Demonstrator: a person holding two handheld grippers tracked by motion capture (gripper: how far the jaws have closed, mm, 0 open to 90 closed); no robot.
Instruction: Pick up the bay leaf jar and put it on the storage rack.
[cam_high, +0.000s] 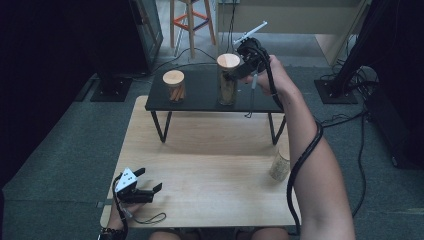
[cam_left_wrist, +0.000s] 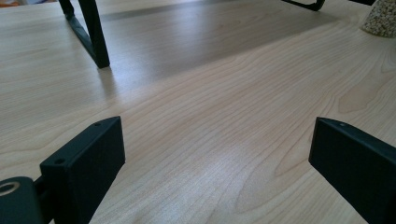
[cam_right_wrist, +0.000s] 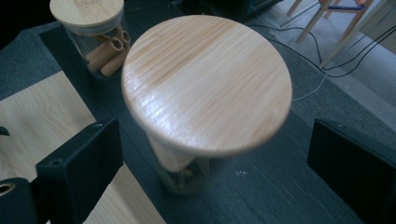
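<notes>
table (cam_high: 200, 170): pale wood, plenty of bare top near the person; honestly no trouble here
shelf (cam_high: 200, 95): small black stand on thin legs at the far side of the table; narrow top, so anything knocked had little room before the edge
tall jar (cam_high: 228, 82): stood on the shelf with a round wooden lid (cam_right_wrist: 205, 84); top-heavy looking, so my guess was a sideways nudge would tip it, or a pull on the lid would lift the lid alone
short jar (cam_high: 174, 86): on the same shelf, well apart to the left, brown sticks inside; a toppling tall jar could roll that way
third jar (cam_high: 280, 165): down on the table near the right forearm; an elbow swing might have caught it
right gripper (cam_high: 245, 57): jaws spread wide, holding nothing, up beside the tall jar's lid; closing off-centre was the real risk
left gripper (cam_high: 145, 186): jaws apart, nothing between them, low over the table's near left part; too far off to steady anything
</notes>
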